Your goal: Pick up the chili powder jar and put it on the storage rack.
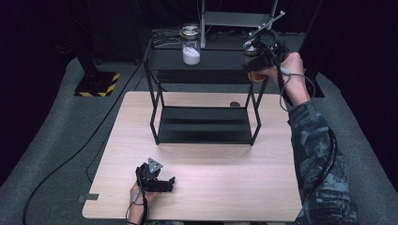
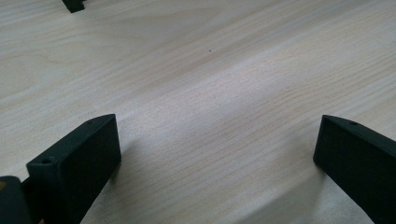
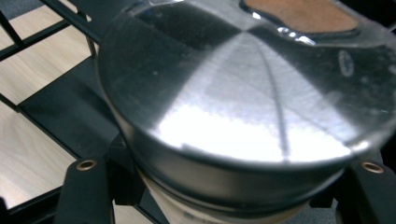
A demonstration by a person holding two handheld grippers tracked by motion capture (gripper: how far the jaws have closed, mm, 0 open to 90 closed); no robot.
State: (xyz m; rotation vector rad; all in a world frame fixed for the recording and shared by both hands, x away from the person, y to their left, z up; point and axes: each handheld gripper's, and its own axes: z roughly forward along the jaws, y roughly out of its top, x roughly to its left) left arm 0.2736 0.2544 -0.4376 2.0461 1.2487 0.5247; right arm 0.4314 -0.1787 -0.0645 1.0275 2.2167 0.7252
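A black two-tier metal rack (image 1: 220,63) stands at the far middle of the wooden table (image 1: 225,187). On the left of its top shelf is a glass jar of white powder (image 1: 191,51) with a metal lid. At the right end of that shelf my right gripper (image 1: 257,56) is shut on a second jar (image 1: 256,74) with brownish contents. In the right gripper view my right gripper (image 3: 229,165) clamps this jar just under its shiny metal lid (image 3: 243,93). My left gripper (image 1: 159,180) rests near the table's front edge, and its jaws (image 2: 219,123) stand wide apart over bare wood.
The rack's lower shelf (image 1: 204,124) holds nothing. A small dark round object (image 1: 234,104) lies on the table behind the rack. On the grey floor there is a yellow-and-black striped base (image 1: 96,84) at the far left, and cables. A metal stand (image 1: 234,18) rises behind the rack.
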